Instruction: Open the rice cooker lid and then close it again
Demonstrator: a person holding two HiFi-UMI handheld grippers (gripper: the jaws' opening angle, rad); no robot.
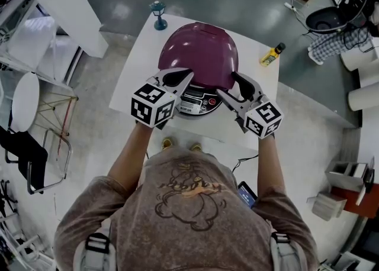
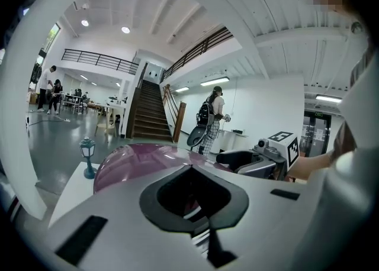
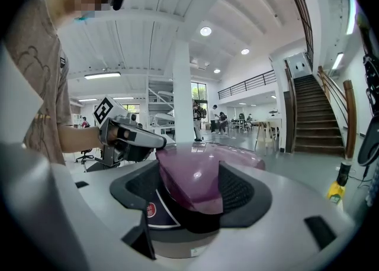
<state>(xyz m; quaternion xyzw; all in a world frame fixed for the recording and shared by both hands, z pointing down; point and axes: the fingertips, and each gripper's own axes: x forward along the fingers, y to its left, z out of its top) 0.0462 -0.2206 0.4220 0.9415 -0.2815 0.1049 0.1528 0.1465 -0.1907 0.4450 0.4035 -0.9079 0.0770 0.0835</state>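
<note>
- The rice cooker (image 1: 188, 112) was recorded on the counter (image 1: 142, 57), purple lid (image 1: 198, 54) covering it; contents hidden.
- Print on the panel (image 1: 205, 103) was judged unreadable.
- Left gripper (image 1: 185, 74) jaws were clenched empty; right gripper (image 1: 237, 80) jaws were grasping the lid's front edge.

We hold both forearms, left (image 1: 131, 151) and right (image 1: 267, 163), stretched forward, the grippers angled inward and tipped slightly down. Our left gripper (image 1: 188, 76) has its fingers closed tip to tip. Our right gripper (image 1: 232, 86) has its fingers spread wide, clamped on the near rim of the lid (image 1: 198, 51).
</note>
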